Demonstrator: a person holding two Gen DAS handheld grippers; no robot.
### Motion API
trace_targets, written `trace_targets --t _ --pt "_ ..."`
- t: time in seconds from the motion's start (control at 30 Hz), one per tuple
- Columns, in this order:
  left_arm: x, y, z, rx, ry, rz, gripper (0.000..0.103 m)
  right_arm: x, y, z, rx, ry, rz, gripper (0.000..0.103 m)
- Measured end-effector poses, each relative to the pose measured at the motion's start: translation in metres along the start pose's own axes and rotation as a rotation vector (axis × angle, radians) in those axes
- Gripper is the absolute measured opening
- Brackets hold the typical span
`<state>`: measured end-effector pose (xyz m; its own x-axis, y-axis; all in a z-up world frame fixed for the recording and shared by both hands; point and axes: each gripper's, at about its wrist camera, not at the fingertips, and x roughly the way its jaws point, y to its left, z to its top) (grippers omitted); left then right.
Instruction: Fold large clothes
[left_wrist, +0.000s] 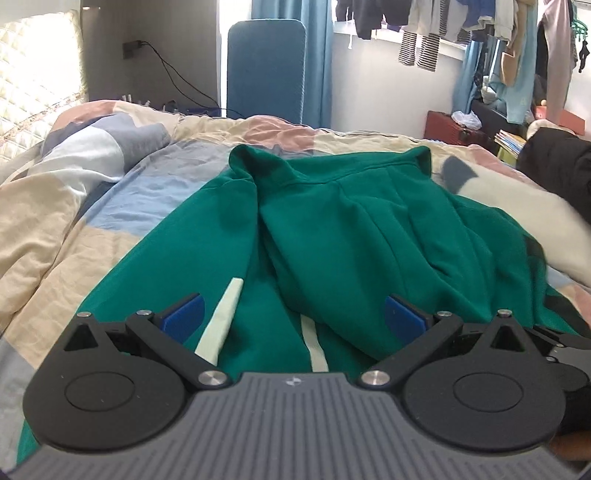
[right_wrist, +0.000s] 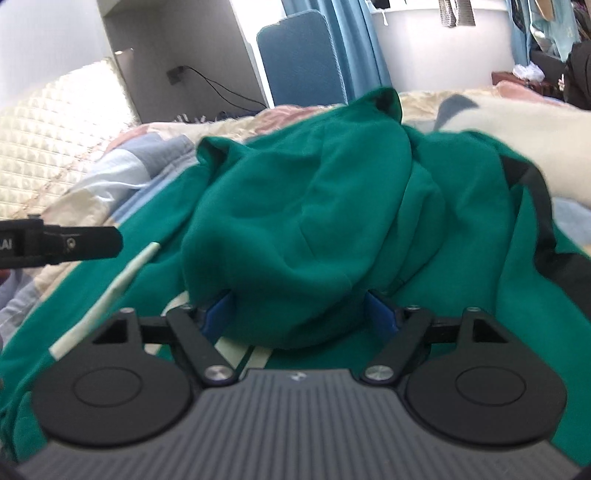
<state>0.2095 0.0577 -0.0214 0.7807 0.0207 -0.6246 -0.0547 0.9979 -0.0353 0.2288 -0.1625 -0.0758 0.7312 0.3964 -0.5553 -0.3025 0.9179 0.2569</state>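
A large green garment with pale stripes lies spread on the bed, its upper part folded over into a rumpled heap. My left gripper hovers low over its near part, blue pads wide apart and nothing between them. In the right wrist view the green garment bulges up as a thick fold between the blue pads of my right gripper. Its jaws stand wide around the fold and do not pinch it. A black finger of the left gripper reaches in from the left.
The patchwork bedcover is wrinkled, with a quilted headboard at the left. A blue chair back and curtain stand beyond the bed. Clothes hang by the window. A dark bundle sits at the right edge.
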Motion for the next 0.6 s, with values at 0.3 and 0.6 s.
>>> trace_targets --t 0.3,0.6 --pt "0.019 0.022 -0.003 -0.056 -0.011 0.04 0.103 0.044 0.024 0.012 -0.153 -0.009 -0.05 0.05" --pt "0.016 0.046 -0.006 -0.147 -0.014 0.094 0.103 0.096 0.047 0.142 -0.238 -0.086 -0.07 0.029"
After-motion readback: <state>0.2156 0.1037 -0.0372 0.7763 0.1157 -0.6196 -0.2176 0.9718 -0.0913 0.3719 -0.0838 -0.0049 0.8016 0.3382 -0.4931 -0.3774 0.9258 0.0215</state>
